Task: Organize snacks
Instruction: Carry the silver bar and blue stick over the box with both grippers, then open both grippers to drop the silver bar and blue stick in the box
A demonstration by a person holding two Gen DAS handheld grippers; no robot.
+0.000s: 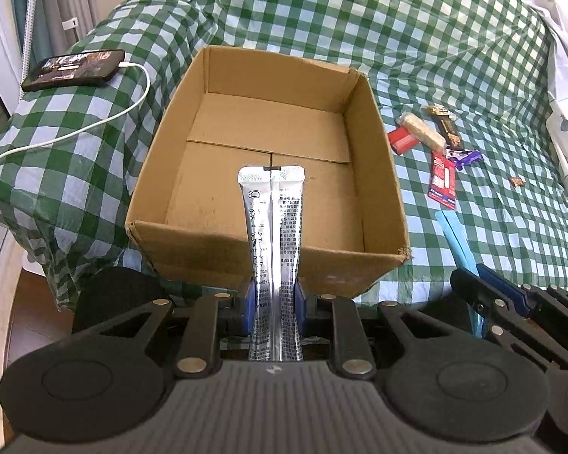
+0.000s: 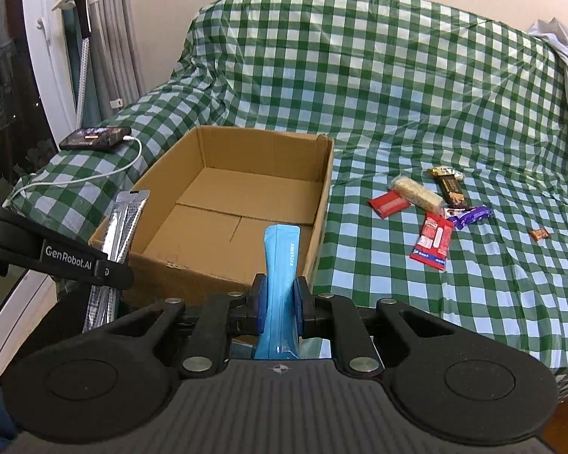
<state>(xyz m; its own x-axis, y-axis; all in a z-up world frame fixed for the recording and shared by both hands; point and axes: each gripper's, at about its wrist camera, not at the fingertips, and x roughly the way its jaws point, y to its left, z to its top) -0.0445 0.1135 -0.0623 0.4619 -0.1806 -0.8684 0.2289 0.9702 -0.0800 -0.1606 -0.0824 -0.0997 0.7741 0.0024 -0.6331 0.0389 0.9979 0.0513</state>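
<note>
Two sachets carried: left claw (image 1: 274, 299) pinching silver stick pack (image 1: 272, 227), right claw (image 2: 280, 299) pinching blue pouch (image 2: 281, 261). Both tips over empty cardboard box (image 1: 374, 174) ahead, probably for dropping in. Loose snacks (image 2: 431, 204) right of right claw, awaiting pickup.

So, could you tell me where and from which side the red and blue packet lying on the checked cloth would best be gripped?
Probably across the middle of the red and blue packet, coming down from above. It lies flat on the checked cloth, long and narrow, so fingers closing on its long edges fit best. Its near end is clear, while the far end sits close to the purple wrapper.
</note>
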